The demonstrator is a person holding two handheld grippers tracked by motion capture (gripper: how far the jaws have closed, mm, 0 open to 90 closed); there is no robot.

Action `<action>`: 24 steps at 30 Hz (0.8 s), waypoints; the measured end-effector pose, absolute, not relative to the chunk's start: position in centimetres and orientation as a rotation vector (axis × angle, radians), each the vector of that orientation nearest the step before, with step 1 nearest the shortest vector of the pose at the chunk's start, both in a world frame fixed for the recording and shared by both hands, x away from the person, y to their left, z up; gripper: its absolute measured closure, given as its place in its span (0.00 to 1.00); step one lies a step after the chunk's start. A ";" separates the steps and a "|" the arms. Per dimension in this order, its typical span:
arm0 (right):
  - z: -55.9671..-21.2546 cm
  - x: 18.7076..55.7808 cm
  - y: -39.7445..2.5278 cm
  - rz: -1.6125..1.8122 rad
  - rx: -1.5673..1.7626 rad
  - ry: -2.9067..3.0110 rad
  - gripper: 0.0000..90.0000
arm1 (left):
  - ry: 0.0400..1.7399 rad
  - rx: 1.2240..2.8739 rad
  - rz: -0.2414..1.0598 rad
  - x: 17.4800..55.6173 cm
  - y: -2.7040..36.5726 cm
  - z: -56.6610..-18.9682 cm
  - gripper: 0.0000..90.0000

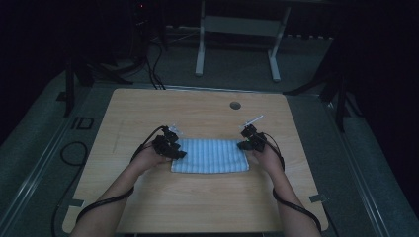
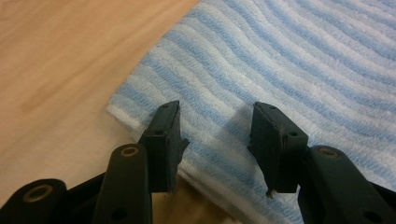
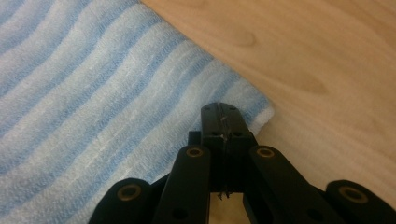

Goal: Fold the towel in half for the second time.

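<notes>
A folded towel with blue and white stripes lies flat in the middle of the wooden table. My left gripper is at the towel's left end. In the left gripper view its jaws stand open over the towel near a corner, with nothing between them. My right gripper is at the towel's right end. In the right gripper view its jaws are pressed shut over the corner of the towel; I see no cloth pinched between them.
A round cable hole sits in the table's far part. Bare wood surrounds the towel. Beyond the table stand a white desk frame and dark stands. Black cables lie on the floor at left.
</notes>
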State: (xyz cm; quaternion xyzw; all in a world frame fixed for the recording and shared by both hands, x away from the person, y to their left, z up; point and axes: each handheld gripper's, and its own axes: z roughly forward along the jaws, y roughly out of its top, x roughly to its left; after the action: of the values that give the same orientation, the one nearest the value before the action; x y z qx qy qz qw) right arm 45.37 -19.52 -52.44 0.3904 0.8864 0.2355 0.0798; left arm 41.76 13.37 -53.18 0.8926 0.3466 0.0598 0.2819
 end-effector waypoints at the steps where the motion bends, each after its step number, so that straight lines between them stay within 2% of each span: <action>1: -52.4 45.6 -19.4 0.699 1.170 2.650 1.00 | 0.936 2.392 0.164 42.1 13.4 -53.2 0.59; 6: -52.3 46.0 -18.8 0.679 1.162 2.648 0.98 | 0.954 2.405 0.192 42.7 13.1 -53.0 0.59; 10: -51.5 45.3 -18.6 0.732 1.133 2.649 0.86 | 0.956 2.431 0.221 42.1 12.9 -52.3 0.55; 11: -51.3 45.0 -18.5 0.750 1.113 2.652 0.81 | 0.959 2.433 0.223 41.9 12.9 -52.1 0.49; 12: -51.3 45.0 -18.5 0.750 1.113 2.652 0.81 | 0.959 2.433 0.223 41.9 12.9 -52.1 0.43; 13: -51.1 44.7 -18.3 0.758 1.094 2.651 0.73 | 0.969 2.408 0.231 41.6 13.0 -51.8 0.43; 14: -50.7 44.2 -18.2 0.801 1.053 2.645 0.63 | 0.974 2.392 0.226 41.4 13.0 -51.7 0.37; 16: -50.5 43.8 -18.0 0.845 1.034 2.638 0.52 | 0.978 2.351 0.214 40.9 13.1 -51.5 0.27; 17: -50.4 43.6 -17.9 0.869 1.022 2.655 0.45 | 0.978 2.340 0.221 40.7 13.1 -51.4 0.27; 19: -50.7 43.5 -17.8 0.886 1.017 2.659 0.32 | 0.958 2.337 0.243 40.1 12.9 -51.5 0.16; 21: -50.9 43.2 -17.7 0.897 1.005 2.671 0.17 | 0.936 2.345 0.271 39.6 12.7 -51.6 0.14; 24: -51.3 42.8 -17.7 0.949 1.015 2.646 0.14 | 0.939 2.323 0.285 39.1 12.8 -51.7 0.08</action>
State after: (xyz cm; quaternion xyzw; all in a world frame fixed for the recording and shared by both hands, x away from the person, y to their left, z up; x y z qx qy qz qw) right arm 42.84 -17.72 -51.31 0.3386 0.8828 0.3167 0.0764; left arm 39.13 12.80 -51.70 0.8772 0.3546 0.1077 0.3051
